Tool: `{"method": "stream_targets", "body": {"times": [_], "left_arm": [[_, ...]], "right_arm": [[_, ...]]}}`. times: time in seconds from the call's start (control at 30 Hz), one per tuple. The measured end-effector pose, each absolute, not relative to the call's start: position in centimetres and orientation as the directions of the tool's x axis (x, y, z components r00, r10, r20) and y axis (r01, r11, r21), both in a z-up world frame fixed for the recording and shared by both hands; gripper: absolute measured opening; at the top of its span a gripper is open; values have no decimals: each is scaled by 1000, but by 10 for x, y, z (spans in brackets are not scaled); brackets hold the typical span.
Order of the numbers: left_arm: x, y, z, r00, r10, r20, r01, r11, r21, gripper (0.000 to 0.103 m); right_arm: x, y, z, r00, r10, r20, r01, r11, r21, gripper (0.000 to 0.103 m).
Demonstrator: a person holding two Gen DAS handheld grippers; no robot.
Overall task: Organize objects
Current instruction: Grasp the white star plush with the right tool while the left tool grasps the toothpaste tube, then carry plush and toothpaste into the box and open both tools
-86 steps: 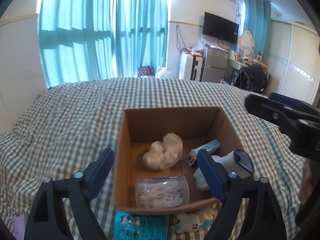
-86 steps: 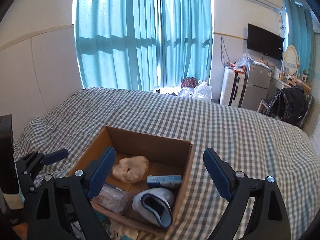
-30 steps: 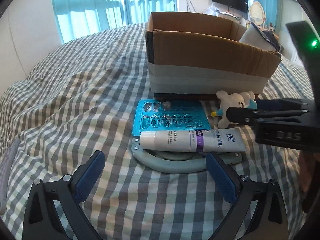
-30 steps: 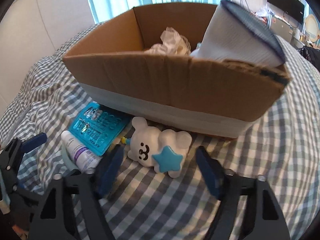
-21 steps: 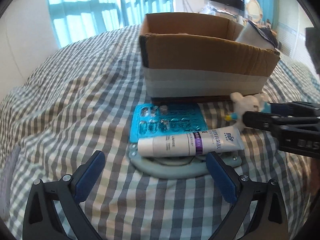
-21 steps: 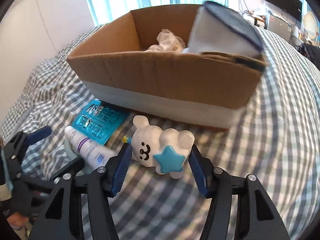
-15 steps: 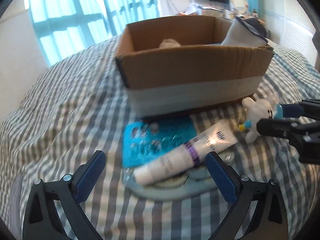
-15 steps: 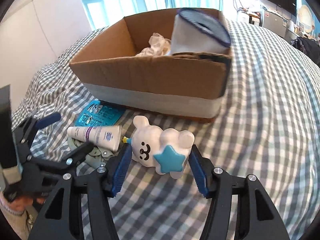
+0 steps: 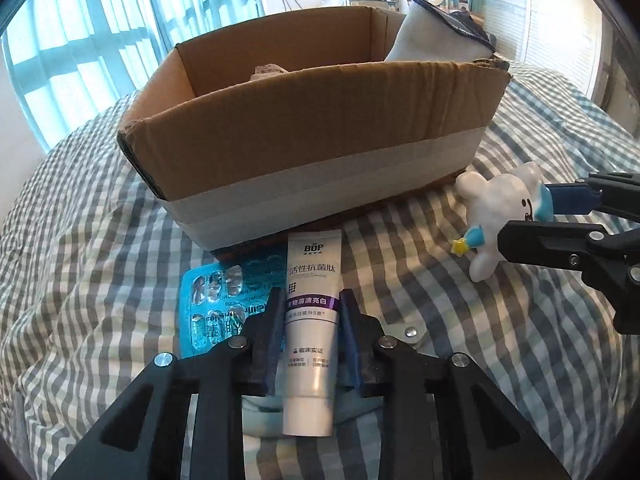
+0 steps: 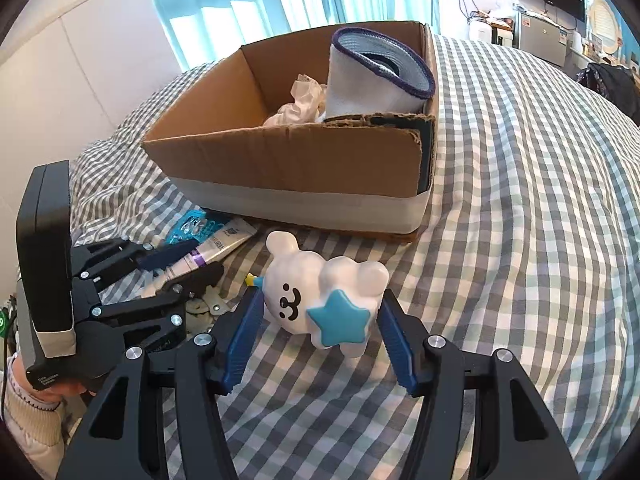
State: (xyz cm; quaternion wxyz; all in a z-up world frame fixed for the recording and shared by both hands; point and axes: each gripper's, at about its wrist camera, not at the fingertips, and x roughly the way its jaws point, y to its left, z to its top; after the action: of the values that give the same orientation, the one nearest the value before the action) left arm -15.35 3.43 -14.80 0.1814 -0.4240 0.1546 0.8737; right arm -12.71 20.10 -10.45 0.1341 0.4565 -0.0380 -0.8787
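A cardboard box sits on the checked bed. It holds a grey-and-navy rolled cloth and crumpled white paper. My left gripper is shut on a white tube with a purple band, which lies just in front of the box. The left gripper also shows in the right wrist view. My right gripper is shut on a white bear toy with a blue star, in front of the box's right end. The toy also shows in the left wrist view.
A blue blister pack of pills lies left of the tube, on a pale blue ring-shaped object. The checked bedspread stretches to the right. Curtains, a TV and furniture stand far behind.
Both grippers came down from above the box to the items in front of it. The right closed on the bear toy. The left turned towards the tube and closed on it.
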Motion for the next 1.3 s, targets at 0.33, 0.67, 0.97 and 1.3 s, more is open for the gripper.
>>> {"method": "stream_targets", "body": {"times": [0.33, 0.67, 0.97, 1.3], "left_arm": [[-135, 28, -127, -586, 182, -789, -385, -920, 74, 26], [-112, 17, -86, -630, 198, -751, -323, -946, 22, 26], [-119, 5, -34, -723, 196, -662, -238, -971, -27, 26], [-142, 7, 12, -779, 206, -592, -211, -976, -63, 26]], "right_arm": [[-105, 200, -86, -574, -277, -770, 212, -959, 187, 58], [-72, 197, -42, -643, -271, -716, 239, -959, 149, 58], [-54, 197, 3, -712, -259, -653, 255, -961, 104, 58], [-79, 193, 48, -773, -255, -581, 281, -959, 46, 58]]}}
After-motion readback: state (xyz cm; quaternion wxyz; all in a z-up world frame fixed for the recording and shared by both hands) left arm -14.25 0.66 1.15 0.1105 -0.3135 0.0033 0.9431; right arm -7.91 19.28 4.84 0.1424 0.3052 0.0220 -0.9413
